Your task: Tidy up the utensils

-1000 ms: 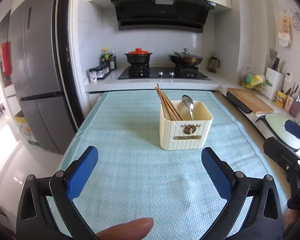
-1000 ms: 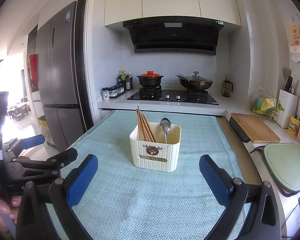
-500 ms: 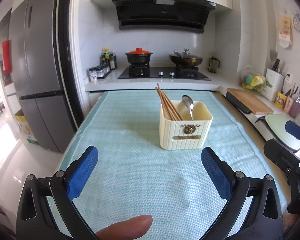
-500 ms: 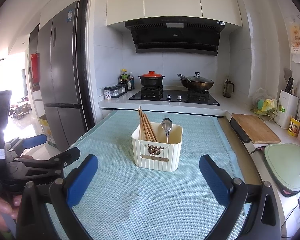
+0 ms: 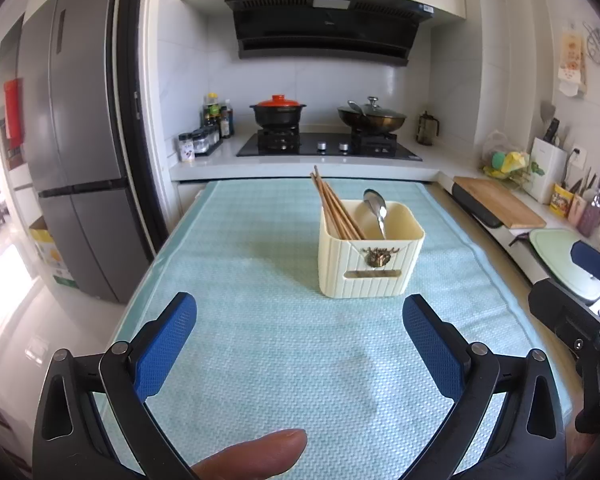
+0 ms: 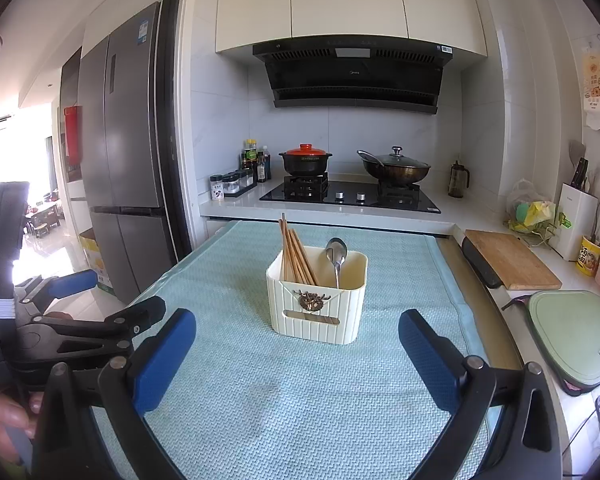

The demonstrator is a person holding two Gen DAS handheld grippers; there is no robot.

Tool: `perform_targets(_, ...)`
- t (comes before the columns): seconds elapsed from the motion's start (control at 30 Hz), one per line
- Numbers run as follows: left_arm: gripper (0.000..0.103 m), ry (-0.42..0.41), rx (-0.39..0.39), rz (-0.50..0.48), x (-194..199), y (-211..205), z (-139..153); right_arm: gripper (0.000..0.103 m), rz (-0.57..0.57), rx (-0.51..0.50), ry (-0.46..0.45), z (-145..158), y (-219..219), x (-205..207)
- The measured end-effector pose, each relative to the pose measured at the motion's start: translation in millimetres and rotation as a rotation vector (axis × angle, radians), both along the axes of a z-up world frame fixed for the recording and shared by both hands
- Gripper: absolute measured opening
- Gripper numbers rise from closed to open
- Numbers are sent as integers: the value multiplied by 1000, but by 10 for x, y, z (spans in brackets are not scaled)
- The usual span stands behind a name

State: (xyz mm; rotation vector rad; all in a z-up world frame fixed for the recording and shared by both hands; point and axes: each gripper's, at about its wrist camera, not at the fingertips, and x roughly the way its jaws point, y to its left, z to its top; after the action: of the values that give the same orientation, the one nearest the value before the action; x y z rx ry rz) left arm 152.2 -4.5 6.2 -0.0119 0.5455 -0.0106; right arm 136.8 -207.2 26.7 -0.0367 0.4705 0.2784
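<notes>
A cream ribbed utensil holder (image 5: 370, 258) stands upright on a light green cloth (image 5: 260, 280); it also shows in the right wrist view (image 6: 318, 298). Several wooden chopsticks (image 5: 334, 206) lean in its left compartment and a metal spoon (image 5: 377, 210) stands in its right one. They show again in the right wrist view as chopsticks (image 6: 294, 254) and spoon (image 6: 336, 256). My left gripper (image 5: 296, 344) is open and empty, short of the holder. My right gripper (image 6: 296, 348) is open and empty, also short of it.
A stove (image 5: 328, 144) with a red-lidded pot (image 5: 278, 110) and a wok (image 5: 372, 116) stands behind the table. A fridge (image 5: 72, 152) is on the left. A wooden board (image 5: 500, 202) and a green board (image 6: 572, 332) lie on the right counter.
Both views have shifted very slightly; the holder sits a little further right in the right wrist view. Both grippers stay open and empty.
</notes>
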Motion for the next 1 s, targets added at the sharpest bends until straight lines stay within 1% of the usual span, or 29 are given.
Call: perform_targets(1.0, 103, 9, -10, -1, -6, 5, 33, 103, 7, 1, -6, 43, 5, -39)
